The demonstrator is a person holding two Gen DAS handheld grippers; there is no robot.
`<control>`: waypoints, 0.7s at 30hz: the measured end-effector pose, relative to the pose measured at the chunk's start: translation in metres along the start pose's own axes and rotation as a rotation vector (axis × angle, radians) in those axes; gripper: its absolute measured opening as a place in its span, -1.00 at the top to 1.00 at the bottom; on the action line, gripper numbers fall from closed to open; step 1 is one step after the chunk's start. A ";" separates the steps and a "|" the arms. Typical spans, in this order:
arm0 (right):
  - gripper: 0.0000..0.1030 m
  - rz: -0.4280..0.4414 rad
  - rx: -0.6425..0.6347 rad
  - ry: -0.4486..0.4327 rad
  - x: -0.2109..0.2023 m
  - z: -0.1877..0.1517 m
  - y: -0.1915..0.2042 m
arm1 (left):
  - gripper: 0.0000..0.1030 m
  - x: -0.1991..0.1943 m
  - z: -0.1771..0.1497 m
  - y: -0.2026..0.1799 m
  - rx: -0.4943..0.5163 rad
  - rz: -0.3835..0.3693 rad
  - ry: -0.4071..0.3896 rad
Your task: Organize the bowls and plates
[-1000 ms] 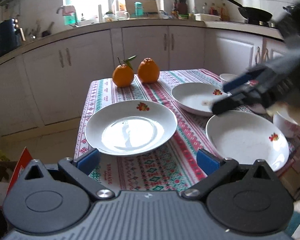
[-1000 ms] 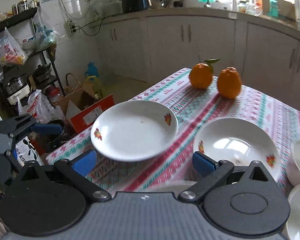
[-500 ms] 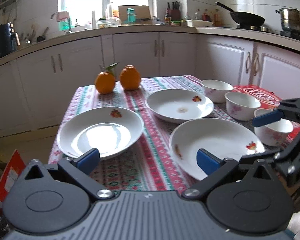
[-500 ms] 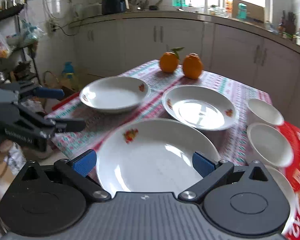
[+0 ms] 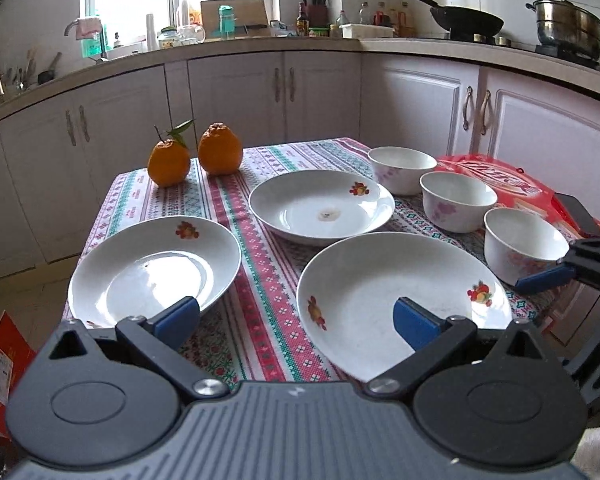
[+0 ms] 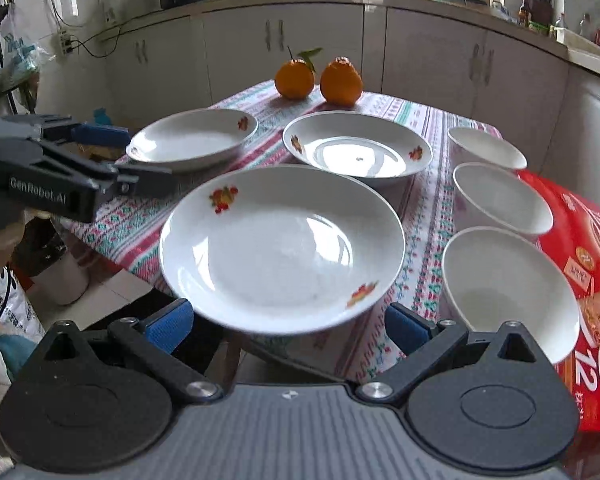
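Our left gripper [image 5: 296, 316] and right gripper [image 6: 288, 324] both hang wide open, holding nothing. Three white plates [image 6: 282, 240] sit on the striped tablecloth [image 5: 260, 264]. Three bowls [image 5: 458, 200] stand in a row beside them, near two oranges [image 5: 220, 154].

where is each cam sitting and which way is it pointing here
Left wrist: on the left gripper, at the table's near-left edge, facing the window counter; open jaws frame two plates; the right gripper shows at right.
Right wrist: on the right gripper, near edge, facing across; open jaws frame the near plate; the left gripper shows at left.
Shared: three plates, three bowls, two oranges.
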State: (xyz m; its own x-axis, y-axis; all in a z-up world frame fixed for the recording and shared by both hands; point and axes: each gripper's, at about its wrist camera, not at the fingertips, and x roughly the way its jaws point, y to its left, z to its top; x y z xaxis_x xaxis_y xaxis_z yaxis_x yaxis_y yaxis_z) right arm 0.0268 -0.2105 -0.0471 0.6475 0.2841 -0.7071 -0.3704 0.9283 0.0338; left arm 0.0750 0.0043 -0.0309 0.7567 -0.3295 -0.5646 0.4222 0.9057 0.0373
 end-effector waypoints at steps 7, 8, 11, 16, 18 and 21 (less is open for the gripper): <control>-1.00 0.002 -0.030 0.025 0.012 -0.001 0.001 | -0.99 0.007 0.002 0.003 -0.001 -0.032 0.029; -1.00 0.001 -0.035 0.028 0.014 -0.001 0.001 | -0.99 0.008 0.003 0.003 0.004 -0.037 0.035; -1.00 0.011 -0.046 0.029 0.018 0.000 0.002 | -0.99 0.014 0.005 0.001 0.036 -0.060 0.055; -1.00 0.020 -0.077 0.031 0.025 0.001 0.003 | -0.99 0.027 0.009 0.000 0.075 -0.135 0.103; -1.00 0.021 -0.094 0.030 0.027 0.001 0.006 | -0.98 0.034 0.013 0.000 0.078 -0.166 0.131; -1.00 0.011 -0.115 0.040 0.030 0.002 0.009 | -0.98 0.043 0.017 -0.001 0.101 -0.195 0.165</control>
State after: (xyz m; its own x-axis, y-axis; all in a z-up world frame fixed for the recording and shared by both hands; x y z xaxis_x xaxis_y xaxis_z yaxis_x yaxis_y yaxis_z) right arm 0.0438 -0.1935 -0.0668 0.6169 0.2821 -0.7348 -0.4527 0.8908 -0.0380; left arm 0.1155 -0.0156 -0.0409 0.5679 -0.4400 -0.6956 0.6061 0.7954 -0.0083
